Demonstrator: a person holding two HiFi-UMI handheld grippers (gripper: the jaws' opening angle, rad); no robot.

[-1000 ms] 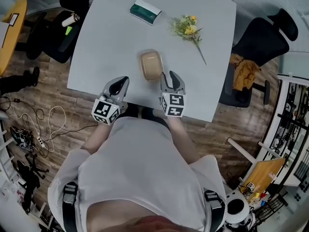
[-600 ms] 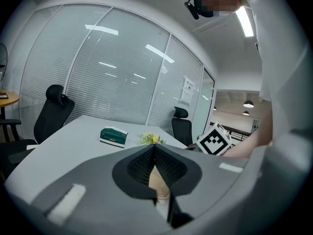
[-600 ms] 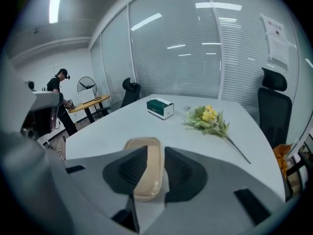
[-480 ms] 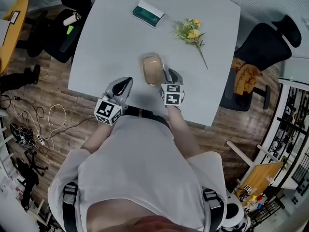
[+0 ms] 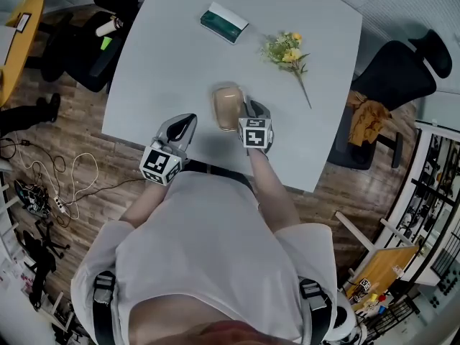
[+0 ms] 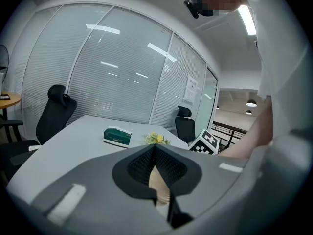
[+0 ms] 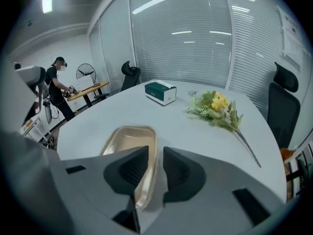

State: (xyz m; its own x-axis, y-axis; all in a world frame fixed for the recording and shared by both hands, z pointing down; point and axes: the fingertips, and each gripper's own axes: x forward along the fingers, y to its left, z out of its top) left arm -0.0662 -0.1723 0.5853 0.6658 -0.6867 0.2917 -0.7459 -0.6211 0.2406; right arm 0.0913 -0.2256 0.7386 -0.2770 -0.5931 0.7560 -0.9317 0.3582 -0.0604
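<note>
Fingers (image 7: pixel 134 168) of the right gripper (image 5: pixel 253 113) stand slightly spread, astride the right long rim of the shallow tan plastic tray (image 5: pixel 226 108) on the grey bench (image 5: pixel 165 56). The tray's long axis runs straight ahead of them. Fingers of the left gripper (image 5: pixel 181 123) are pressed together and empty, and the tray lies ahead and to their right.

grey table (image 5: pixel 165 63): tan tray (image 5: pixel 226 107) near front edge, green box (image 5: pixel 224 21) at far side, yellow flower sprig (image 5: pixel 289 48) far right, all apart.
</note>
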